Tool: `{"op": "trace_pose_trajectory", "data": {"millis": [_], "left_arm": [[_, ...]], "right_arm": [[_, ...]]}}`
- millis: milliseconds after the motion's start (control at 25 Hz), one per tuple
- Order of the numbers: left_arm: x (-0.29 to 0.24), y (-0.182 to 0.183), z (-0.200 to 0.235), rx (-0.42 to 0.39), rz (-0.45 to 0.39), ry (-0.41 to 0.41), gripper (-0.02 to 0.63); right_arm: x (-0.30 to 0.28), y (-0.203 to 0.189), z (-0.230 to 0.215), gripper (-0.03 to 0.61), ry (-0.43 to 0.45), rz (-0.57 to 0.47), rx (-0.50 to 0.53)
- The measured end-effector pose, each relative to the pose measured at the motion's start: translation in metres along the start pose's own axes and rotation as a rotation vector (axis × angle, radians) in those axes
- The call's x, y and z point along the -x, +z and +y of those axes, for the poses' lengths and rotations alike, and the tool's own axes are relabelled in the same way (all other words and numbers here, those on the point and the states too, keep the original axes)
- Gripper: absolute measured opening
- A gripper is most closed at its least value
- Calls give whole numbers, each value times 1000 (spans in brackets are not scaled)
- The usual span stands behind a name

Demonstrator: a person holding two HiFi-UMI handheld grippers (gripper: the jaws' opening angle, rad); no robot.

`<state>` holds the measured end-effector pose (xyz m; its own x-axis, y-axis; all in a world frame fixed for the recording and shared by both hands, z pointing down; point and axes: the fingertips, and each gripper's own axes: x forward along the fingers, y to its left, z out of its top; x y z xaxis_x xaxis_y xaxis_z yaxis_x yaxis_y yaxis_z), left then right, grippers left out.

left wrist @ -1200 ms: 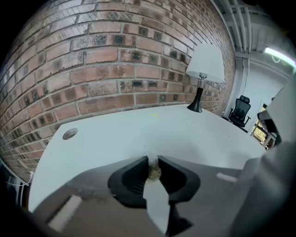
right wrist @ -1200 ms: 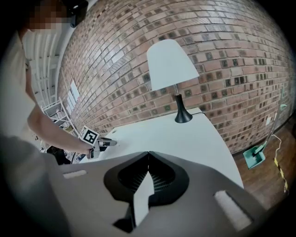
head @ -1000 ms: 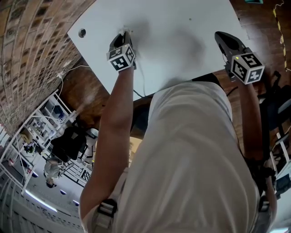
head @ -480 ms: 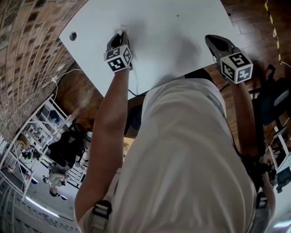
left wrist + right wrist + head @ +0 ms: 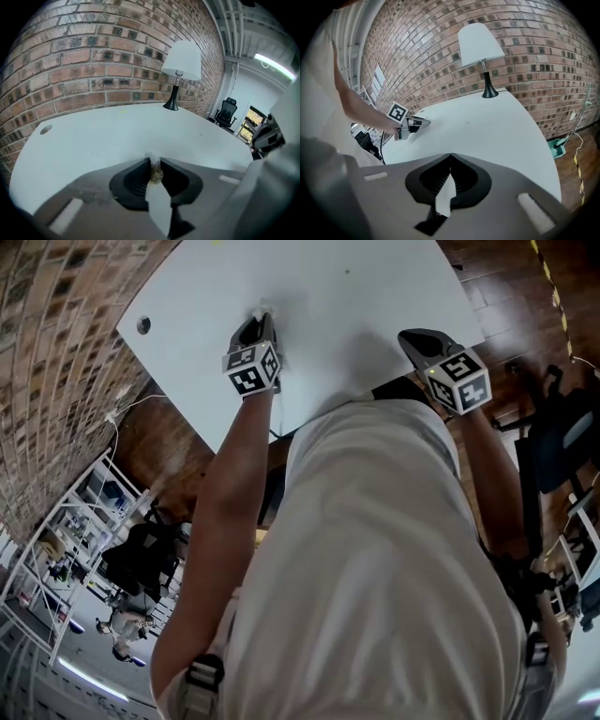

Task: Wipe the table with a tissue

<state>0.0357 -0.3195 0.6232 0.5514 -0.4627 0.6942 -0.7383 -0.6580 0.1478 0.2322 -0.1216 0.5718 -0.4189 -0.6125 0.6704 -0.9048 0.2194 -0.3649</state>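
Evenly bright, soft shadows, strong fisheye bending with dark corners.

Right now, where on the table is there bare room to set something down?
The table is almost wholly bare: a wide patch between the left tool and right tool, another running from them to the lamp, and a strip between the cable hole and left tool. Only the spot round the tissue is taken.

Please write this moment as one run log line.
left gripper: jaws shut on tissue, tip at table | right gripper: jaws shut, empty, near table edge | phase: wipe
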Motion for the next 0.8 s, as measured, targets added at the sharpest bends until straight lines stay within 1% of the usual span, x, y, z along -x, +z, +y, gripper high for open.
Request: {"op": "trace_pose_trajectory", "data": {"millis": [200, 360, 480, 560, 680, 800], "left_arm": [[0, -2, -10, 25, 11, -20, 63], [1, -5, -26, 4, 17, -81, 63], [6, -5, -27, -25, 15, -112, 63], [11, -2, -13, -10, -3, -84, 64], [17, 1, 24, 35, -14, 4, 64], [24, 6, 57, 40, -13, 78, 64]], "right_arm": [[1, -15, 8, 8, 7, 39, 2], [3, -20, 14, 9, 6, 37, -8], [4, -21, 18, 9, 13, 36, -4], [5, -21, 20, 8, 19, 38, 4], [7, -25, 22, 8, 21, 42, 6], [10, -28, 21, 8, 16, 44, -1]]}}
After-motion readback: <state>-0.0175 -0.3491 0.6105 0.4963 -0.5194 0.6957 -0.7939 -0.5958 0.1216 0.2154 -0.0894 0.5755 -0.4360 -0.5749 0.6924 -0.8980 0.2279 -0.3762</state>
